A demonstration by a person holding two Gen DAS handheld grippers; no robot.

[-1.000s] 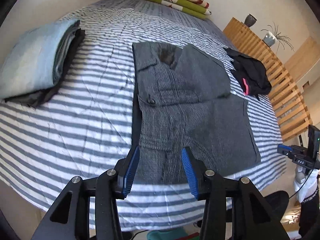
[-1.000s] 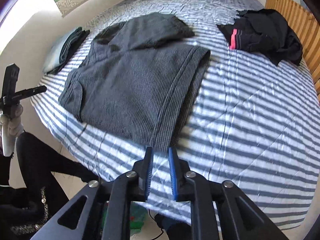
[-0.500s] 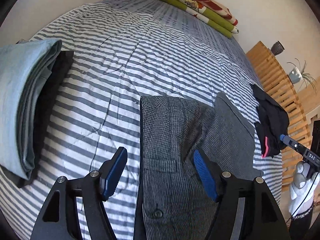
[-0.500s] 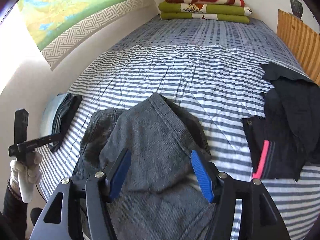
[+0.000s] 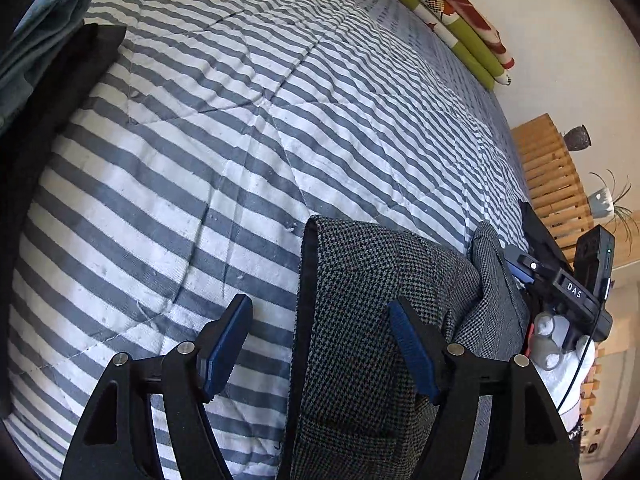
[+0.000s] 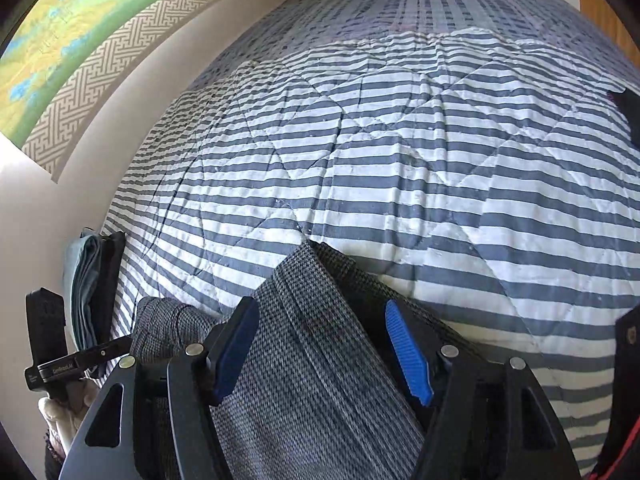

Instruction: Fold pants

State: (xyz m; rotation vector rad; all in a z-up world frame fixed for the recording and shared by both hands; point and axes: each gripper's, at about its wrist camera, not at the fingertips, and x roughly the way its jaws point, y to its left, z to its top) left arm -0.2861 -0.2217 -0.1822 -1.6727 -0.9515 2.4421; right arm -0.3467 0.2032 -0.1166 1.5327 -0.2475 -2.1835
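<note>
Grey houndstooth pants [image 5: 360, 320] lie partly folded on the striped bed. In the left wrist view my left gripper [image 5: 320, 344] is open low over their far left corner, with the dark edge of the cloth between the blue pads and nothing gripped. My right gripper [image 6: 324, 348] is open too, hovering over the far right corner of the pants [image 6: 312, 360], whose folded tip points away between its fingers. Each view shows the other gripper at its edge.
The striped quilt [image 5: 240, 128] stretches ahead. A folded light-blue and black stack [image 5: 40, 60] sits at the left. Green and red folded blankets [image 5: 452, 12] lie at the head. A black garment [image 6: 628, 112] is at the right, by a wooden slatted frame [image 5: 556, 184].
Both grippers have moved forward from the near edge of the bed to the far corners of the pants and dropped lower. The right gripper opened wide from nearly shut; the left opened wider.
</note>
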